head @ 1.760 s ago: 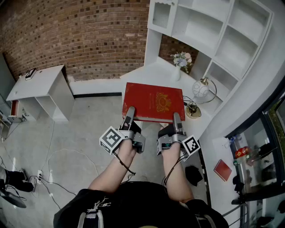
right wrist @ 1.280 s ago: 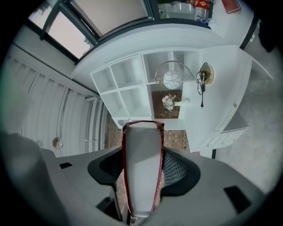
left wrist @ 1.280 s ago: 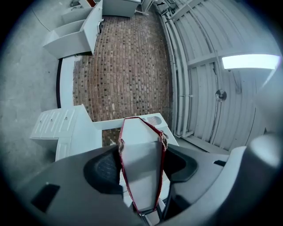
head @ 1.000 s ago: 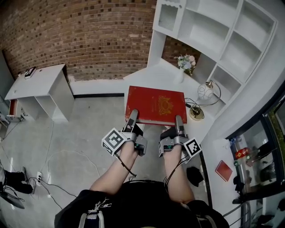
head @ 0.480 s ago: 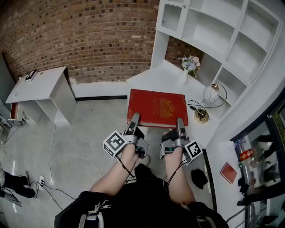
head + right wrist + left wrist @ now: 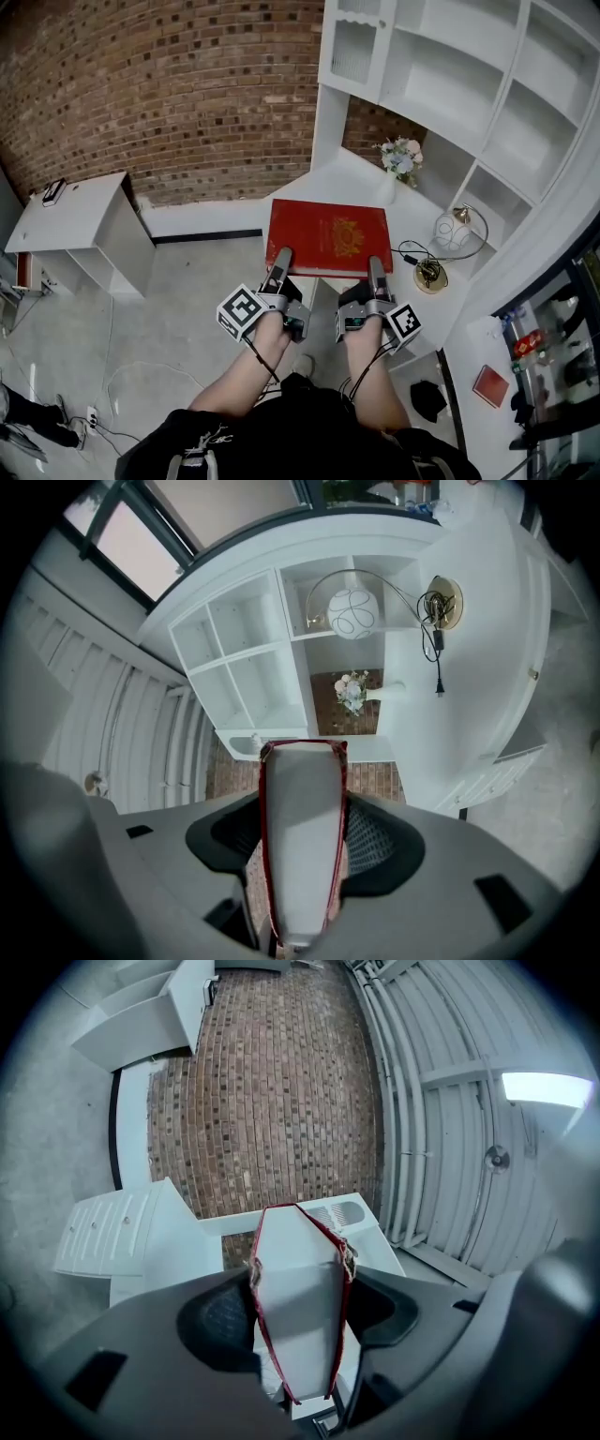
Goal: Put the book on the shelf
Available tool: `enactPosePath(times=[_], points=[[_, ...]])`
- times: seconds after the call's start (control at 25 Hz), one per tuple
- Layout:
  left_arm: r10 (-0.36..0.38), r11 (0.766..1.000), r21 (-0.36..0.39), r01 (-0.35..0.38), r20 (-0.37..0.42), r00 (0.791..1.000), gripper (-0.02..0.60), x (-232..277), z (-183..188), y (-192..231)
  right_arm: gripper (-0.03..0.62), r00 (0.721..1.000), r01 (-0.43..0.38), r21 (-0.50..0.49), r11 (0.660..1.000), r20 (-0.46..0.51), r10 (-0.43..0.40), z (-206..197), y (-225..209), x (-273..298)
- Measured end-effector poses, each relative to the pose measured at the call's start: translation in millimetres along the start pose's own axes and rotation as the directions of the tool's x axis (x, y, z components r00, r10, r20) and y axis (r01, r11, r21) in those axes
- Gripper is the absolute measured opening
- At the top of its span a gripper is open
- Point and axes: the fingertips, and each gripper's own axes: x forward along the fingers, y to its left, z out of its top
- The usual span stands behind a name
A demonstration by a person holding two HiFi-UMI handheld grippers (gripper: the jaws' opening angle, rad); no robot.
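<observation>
A large red book (image 6: 328, 234) with a gold crest is held flat over the near edge of the white desk (image 6: 323, 178). My left gripper (image 6: 278, 262) is shut on its near left edge. My right gripper (image 6: 376, 269) is shut on its near right edge. In the left gripper view the book's white page edge (image 6: 298, 1297) stands between the dark pads. The right gripper view shows the same page edge (image 6: 300, 836) clamped between its pads. The white shelf unit (image 6: 469, 84) with open cubbies rises behind the desk at the upper right.
On the desk stand a vase of flowers (image 6: 397, 161) and a round lamp (image 6: 452, 230) with its brass base (image 6: 431, 277) and cord. A low white cabinet (image 6: 80, 225) sits at the left by the brick wall (image 6: 178, 94). Cables lie on the grey floor.
The book, still held by both grippers, has shifted slightly up in view. The head camera has tilted, so the shelf and desk look nearer and the lamp sits lower right.
</observation>
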Motion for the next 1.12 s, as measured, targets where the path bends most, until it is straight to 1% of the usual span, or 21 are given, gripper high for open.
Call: enactPosePath(times=[0.2, 0.44, 0.56, 0.64, 0.84, 1.04, 1.12], points=[[0.018, 1.0, -0.003, -0.018, -0.024, 1.0, 0.264, 78.9, 19.8, 21.6, 0.262, 1.0, 0.014, 0.005, 1.0, 0.023, -0.014, 19.6, -14.3, 77.0], [0.014, 1.0, 0.001, -0.014, -0.062, 0.998, 0.264, 152.9, 28.1, 47.7, 0.262, 0.998, 0.013, 0.007, 1.0, 0.058, -0.014, 47.1, -38.9, 141.4], [0.031, 0.999, -0.007, -0.032, -0.093, 0.995, 0.264, 209.0, 31.7, 50.7, 0.262, 0.996, 0.034, 0.008, 0.999, 0.082, -0.035, 69.1, -35.4, 186.9], [0.035, 0.999, -0.018, -0.037, -0.117, 0.993, 0.264, 239.5, 28.5, 55.1, 0.262, 0.994, 0.041, -0.003, 0.999, 0.103, -0.041, 85.1, -34.3, 208.6], [0.014, 0.999, -0.049, -0.023, -0.174, 0.985, 0.264, 300.1, 12.4, 64.9, 0.264, 0.986, 0.05, -0.014, 0.999, 0.16, -0.047, 126.9, -46.0, 244.0], [-0.006, 0.997, -0.08, -0.012, -0.227, 0.974, 0.262, 342.9, -7.1, 71.4, 0.264, 0.976, 0.054, -0.06, 0.997, 0.216, -0.04, 157.6, -38.3, 260.6], [-0.027, 0.995, -0.101, 0.001, -0.255, 0.966, 0.262, 358.4, -19.4, 72.2, 0.264, 0.969, 0.061, -0.073, 0.995, 0.243, -0.042, 172.0, -37.5, 261.7]])
